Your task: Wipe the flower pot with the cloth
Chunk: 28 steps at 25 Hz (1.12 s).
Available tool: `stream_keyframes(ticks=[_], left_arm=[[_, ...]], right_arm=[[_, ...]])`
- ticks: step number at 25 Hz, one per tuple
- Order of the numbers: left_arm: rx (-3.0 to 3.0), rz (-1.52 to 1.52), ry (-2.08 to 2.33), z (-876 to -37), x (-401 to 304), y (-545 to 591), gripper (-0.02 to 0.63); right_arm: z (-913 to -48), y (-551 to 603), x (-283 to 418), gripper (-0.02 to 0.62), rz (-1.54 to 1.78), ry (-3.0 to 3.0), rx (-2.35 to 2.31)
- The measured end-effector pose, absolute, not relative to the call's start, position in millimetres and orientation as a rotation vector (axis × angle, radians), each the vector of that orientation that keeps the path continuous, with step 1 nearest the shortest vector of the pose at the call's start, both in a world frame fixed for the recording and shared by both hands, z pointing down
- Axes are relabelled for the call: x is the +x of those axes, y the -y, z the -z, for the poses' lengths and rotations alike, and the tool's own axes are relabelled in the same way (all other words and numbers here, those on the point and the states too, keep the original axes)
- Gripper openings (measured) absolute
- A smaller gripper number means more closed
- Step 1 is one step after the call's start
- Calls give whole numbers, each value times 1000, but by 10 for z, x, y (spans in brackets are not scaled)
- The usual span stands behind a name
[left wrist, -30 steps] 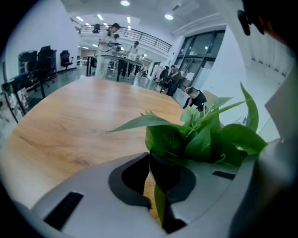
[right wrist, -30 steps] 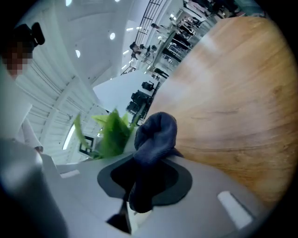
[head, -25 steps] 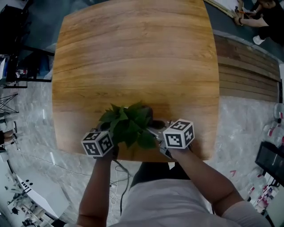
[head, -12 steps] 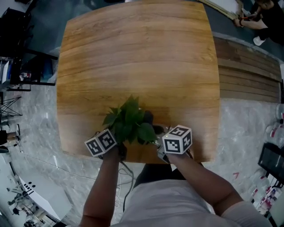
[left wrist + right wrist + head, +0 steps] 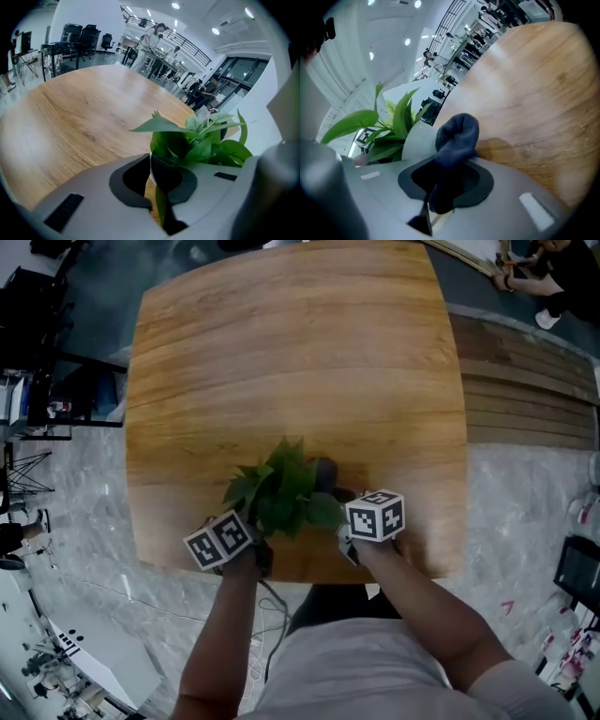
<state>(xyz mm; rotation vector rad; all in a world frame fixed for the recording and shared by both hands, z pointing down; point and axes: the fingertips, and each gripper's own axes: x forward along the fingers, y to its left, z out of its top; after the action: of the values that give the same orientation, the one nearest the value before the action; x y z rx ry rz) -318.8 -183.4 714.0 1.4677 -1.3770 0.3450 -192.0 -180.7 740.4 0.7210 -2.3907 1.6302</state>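
A leafy green plant (image 5: 284, 486) stands in a white flower pot (image 5: 418, 138) near the front edge of the wooden table (image 5: 291, 352). In the head view its leaves hide the pot. My left gripper (image 5: 251, 542) is at the pot's left side, and its jaws (image 5: 152, 165) are shut on the pot's rim with a leaf caught between them. My right gripper (image 5: 339, 514) is at the pot's right side. It is shut on a dark blue-grey cloth (image 5: 457, 136), whose bunched end presses against the pot's wall. The cloth (image 5: 325, 472) also peeks out beside the leaves.
The table's front edge (image 5: 300, 576) runs just below both grippers. A wooden bench (image 5: 525, 390) stands right of the table. A black stand and equipment (image 5: 47, 399) sit on the floor at the left. People sit at the far right corner (image 5: 539, 268).
The plant and both grippers have shifted slightly away from the front edge. The right gripper with the cloth has moved up along the pot's right side. The left gripper's cube has turned a little.
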Motion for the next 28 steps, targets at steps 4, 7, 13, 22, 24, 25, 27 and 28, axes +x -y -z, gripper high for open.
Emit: stream_keyframes(ticks=[4, 7, 13, 22, 24, 25, 27, 28], left_arm=[[1492, -370, 1375, -7096, -3173, 1850, 20], [1512, -368, 1369, -7034, -3123, 1869, 32], [1545, -348, 1353, -6904, -3048, 1884, 40], [1632, -315, 1394, -6442, -3066, 1960, 75], [1655, -296, 1413, -6274, -3046, 1975, 75], [1671, -291, 1431, -6173, -3047, 1983, 75], [1702, -279, 1467, -5966, -3033, 1987, 75], [1717, -268, 1484, -5857, -3015, 1990, 75]], right_arm=[[-7159, 1838, -1796, 71, -1596, 2418, 762], [-6967, 1900, -1652, 71, -1539, 2440, 804], [-6687, 2014, -1384, 71, -1456, 2456, 891], [-6120, 2145, -1145, 71, -1162, 2531, 919], [-5949, 2164, -1133, 71, -1108, 2559, 908], [-5858, 2162, -1132, 71, -1082, 2574, 900], [-5677, 2139, -1130, 71, -1028, 2605, 878], [-5582, 2128, -1130, 71, -993, 2621, 865]])
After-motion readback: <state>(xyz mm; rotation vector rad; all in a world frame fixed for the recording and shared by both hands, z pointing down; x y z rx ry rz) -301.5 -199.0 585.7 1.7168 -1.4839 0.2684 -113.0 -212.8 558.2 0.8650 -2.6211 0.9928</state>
